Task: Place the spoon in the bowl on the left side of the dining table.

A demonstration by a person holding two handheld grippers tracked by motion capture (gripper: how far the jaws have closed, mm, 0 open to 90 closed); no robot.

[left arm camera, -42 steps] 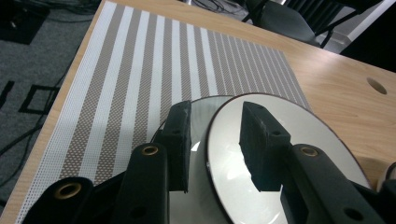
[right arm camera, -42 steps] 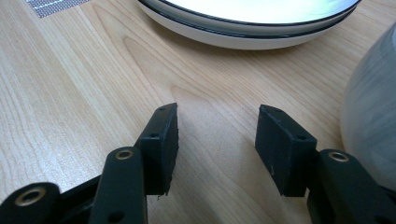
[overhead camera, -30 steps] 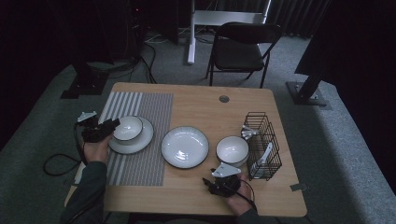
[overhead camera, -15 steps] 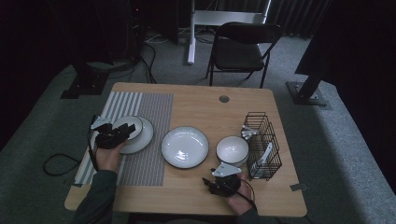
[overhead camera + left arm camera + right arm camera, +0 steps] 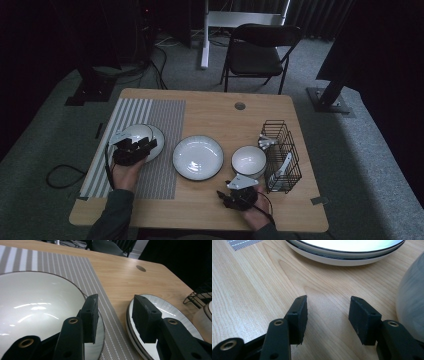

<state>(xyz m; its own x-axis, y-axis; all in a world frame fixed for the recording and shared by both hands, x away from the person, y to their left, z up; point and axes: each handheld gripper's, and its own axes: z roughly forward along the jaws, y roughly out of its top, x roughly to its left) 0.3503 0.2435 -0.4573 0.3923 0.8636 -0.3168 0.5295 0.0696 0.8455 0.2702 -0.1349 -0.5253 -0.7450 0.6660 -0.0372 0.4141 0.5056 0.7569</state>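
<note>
In the high view, the left gripper (image 5: 145,146) is hovering over the glossy white ceramic bowl with a dark rim (image 5: 150,133) on the striped grey placemat (image 5: 165,115); the right gripper (image 5: 226,196) is resting on the wooden surface (image 5: 220,107).

In the left gripper view, its fingers (image 5: 90,315) have just been opening, nothing between them, the bowl (image 5: 37,302) left of them. It looks stiff, slippery and breakable; the thin rim is the best hold.

In the right gripper view, the fingers (image 5: 299,315) are gaping wide, empty.

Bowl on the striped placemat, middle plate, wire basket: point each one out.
Bowl on the striped placemat (image 5: 37,307), left gripper view, on its glossy inner surface.
Middle plate (image 5: 198,157), high view, on its centre.
Wire basket (image 5: 285,172), high view, on its front side wall.
</note>
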